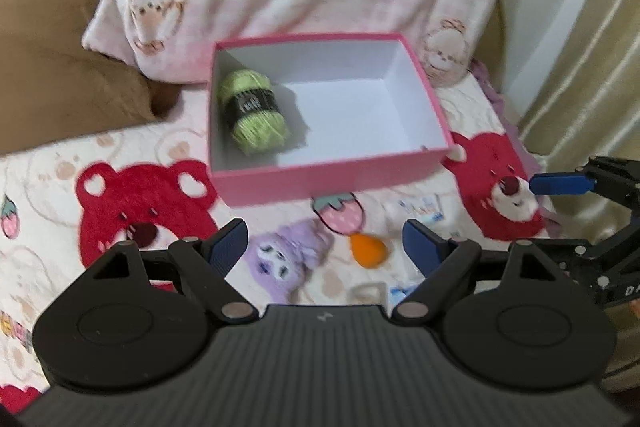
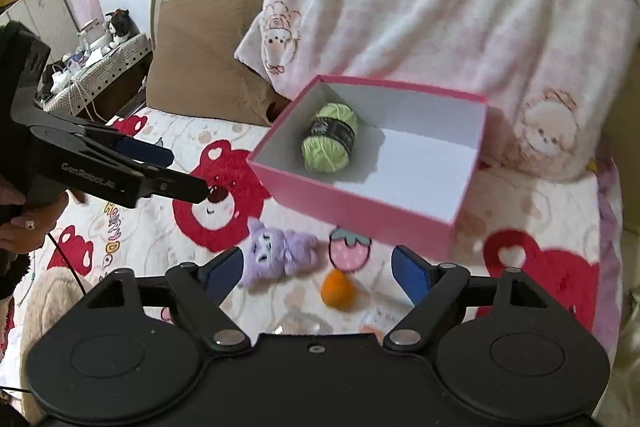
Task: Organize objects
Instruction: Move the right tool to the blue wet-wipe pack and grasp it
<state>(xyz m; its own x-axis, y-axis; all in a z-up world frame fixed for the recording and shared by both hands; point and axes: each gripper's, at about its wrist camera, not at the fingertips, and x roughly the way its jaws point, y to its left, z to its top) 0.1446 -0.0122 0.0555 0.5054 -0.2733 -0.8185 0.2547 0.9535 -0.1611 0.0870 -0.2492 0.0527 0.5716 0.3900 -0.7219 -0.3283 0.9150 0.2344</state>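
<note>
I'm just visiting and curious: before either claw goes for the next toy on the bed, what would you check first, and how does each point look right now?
1. Left gripper empty, jaws apart: ok.
2. Right gripper empty, jaws apart: ok.
3. Pink box has free floor beside the green yarn: ok.
4. Purple plush lies uncovered in front of the box: ok.
5. Orange ball lies apart from the plush: ok.
6. Small items nearest the grippers: cannot tell, blurred.

One pink box [image 2: 360, 215]; one green yarn ball [image 2: 329, 137]; one purple plush [image 2: 276, 257]; one orange toy [image 2: 338, 289]
</note>
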